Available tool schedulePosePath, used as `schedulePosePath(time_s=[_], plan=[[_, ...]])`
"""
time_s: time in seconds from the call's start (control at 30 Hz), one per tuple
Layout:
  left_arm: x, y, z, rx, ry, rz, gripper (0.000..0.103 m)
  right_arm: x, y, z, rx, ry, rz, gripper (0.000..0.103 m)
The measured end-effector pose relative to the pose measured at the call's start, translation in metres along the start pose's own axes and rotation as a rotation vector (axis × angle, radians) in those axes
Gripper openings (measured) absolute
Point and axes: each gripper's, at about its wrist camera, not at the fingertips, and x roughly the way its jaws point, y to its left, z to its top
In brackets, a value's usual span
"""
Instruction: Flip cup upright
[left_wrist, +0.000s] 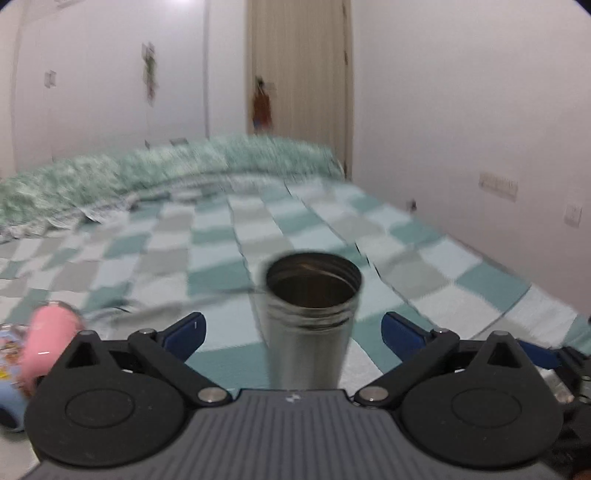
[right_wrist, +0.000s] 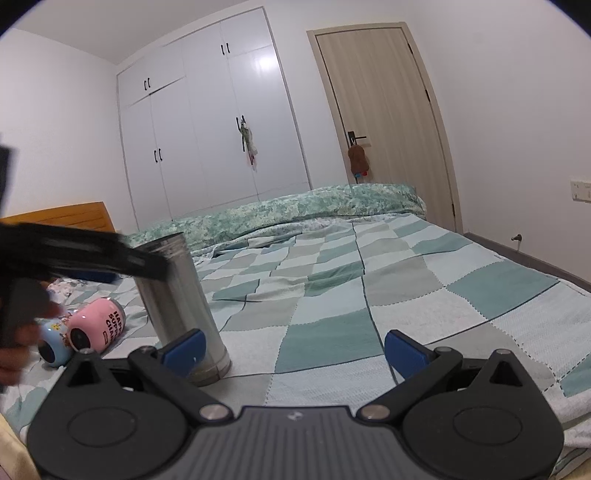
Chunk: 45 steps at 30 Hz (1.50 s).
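Note:
A tall steel cup stands upright on the checked bedspread, mouth up, between the wide-open jaws of my left gripper, which do not touch it. In the right wrist view the same cup stands at the left, with the blurred left gripper beside its upper part. My right gripper is open and empty, to the right of the cup; its left fingertip overlaps the cup's base in the picture.
A pink cup and a light blue cup lie on their sides left of the steel cup; the pink cup also shows in the left wrist view. The bed stretches right toward a wall, wardrobe and door.

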Motion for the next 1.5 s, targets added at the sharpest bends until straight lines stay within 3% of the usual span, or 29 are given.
schedulePosePath(time_s=[0.07, 0.2, 0.33, 0.47, 0.63, 0.87, 1.5], plan=[[-0.033, 0.016, -0.005, -0.027, -0.08, 0.015, 0.103, -0.002, 0.003, 0.0, -0.011, -0.009, 0.003, 0.103], [-0.098, 0.047, -0.027, -0.035, -0.229, 0.117, 0.103, -0.005, 0.012, -0.001, -0.055, -0.031, 0.005, 0.103], [-0.126, 0.075, -0.06, -0.055, -0.218, 0.194, 0.103, -0.009, 0.023, -0.003, -0.108, -0.051, -0.007, 0.103], [-0.128, 0.093, -0.099, -0.117, -0.194, 0.23, 0.103, -0.015, 0.033, -0.007, -0.143, -0.061, -0.018, 0.103], [-0.115, 0.085, -0.133, -0.099, -0.256, 0.284, 0.103, -0.026, 0.044, -0.014, -0.186, -0.062, -0.03, 0.103], [-0.115, 0.079, -0.146, -0.064, -0.32, 0.277, 0.103, -0.04, 0.053, -0.025, -0.228, -0.073, -0.031, 0.103], [-0.12, 0.079, -0.153, -0.062, -0.341, 0.277, 0.103, -0.045, 0.06, -0.029, -0.246, -0.102, -0.025, 0.103]])
